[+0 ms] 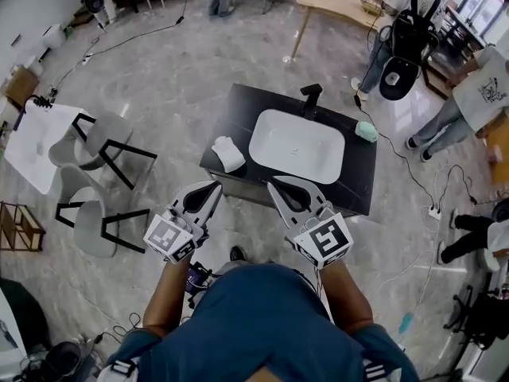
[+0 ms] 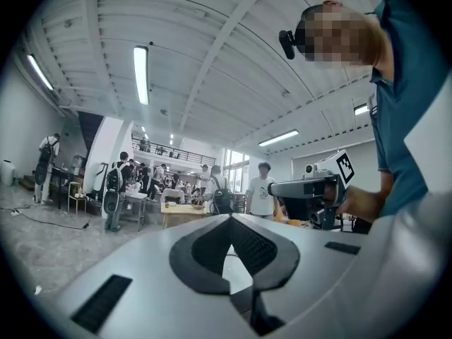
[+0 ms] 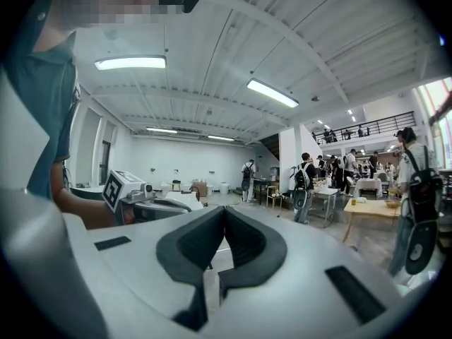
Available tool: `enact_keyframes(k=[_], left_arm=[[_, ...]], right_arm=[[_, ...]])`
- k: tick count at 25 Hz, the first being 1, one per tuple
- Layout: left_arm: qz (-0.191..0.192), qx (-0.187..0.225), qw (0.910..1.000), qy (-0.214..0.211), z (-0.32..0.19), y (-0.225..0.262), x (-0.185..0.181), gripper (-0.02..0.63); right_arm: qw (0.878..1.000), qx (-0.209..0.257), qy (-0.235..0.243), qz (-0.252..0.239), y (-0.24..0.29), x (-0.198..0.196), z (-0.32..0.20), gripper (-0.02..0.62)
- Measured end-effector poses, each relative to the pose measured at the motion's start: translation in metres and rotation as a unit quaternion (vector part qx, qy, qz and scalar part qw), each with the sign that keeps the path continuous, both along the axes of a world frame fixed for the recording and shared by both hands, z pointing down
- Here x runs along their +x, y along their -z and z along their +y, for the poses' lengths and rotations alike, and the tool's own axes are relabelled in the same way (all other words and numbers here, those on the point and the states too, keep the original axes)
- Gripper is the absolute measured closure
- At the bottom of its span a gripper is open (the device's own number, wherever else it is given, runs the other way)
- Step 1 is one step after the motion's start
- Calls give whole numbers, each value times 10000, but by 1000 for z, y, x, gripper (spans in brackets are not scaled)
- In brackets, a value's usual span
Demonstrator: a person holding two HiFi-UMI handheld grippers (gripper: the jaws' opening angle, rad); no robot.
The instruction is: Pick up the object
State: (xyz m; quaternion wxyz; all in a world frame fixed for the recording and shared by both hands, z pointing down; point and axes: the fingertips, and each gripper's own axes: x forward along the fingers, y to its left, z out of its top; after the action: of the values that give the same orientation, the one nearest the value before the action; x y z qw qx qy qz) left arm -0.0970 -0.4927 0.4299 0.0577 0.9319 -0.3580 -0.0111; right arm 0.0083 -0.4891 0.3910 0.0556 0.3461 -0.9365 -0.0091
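Note:
A black counter [image 1: 359, 183] carries a white sink basin [image 1: 296, 145] with a black tap [image 1: 311, 98] behind it. On the counter's left end lies a white folded cloth [image 1: 228, 153], and on its right end a small pale-green object [image 1: 366, 130]. My left gripper [image 1: 216, 185] is shut and empty, its tips just short of the counter's near edge, below the cloth. The right gripper [image 1: 273, 183] is also shut and empty, at the near edge in front of the basin. Each gripper view shows its own jaws closed tip to tip, left [image 2: 229, 217] and right [image 3: 224, 208], with nothing between.
Two grey chairs [image 1: 103, 138] and a white table [image 1: 38, 143] stand to the left. A wooden table [image 1: 334, 2] is behind the counter. People [image 1: 469, 102] stand at the right. Cables [image 1: 433, 205] run over the floor to the right of the counter.

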Motion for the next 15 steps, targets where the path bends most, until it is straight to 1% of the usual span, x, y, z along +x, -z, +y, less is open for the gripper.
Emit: enact_keyframes(k=[3, 7, 12, 15], left_arm=[[31, -35, 9999, -139, -14, -8, -9, 601], [8, -106, 9997, -218, -35, -21, -17, 601], [34, -312, 9995, -106, -60, -32, -20, 601], [34, -422, 9991, 86, -81, -42, -17, 601]], right_arm=[[9999, 24, -94, 33, -4, -12, -13, 581], [9999, 30, -160, 43, -8, -23, -33, 581], [9999, -80, 0, 70, -13, -29, -59, 581], [9997, -164, 190, 64, -22, -27, -80, 581]])
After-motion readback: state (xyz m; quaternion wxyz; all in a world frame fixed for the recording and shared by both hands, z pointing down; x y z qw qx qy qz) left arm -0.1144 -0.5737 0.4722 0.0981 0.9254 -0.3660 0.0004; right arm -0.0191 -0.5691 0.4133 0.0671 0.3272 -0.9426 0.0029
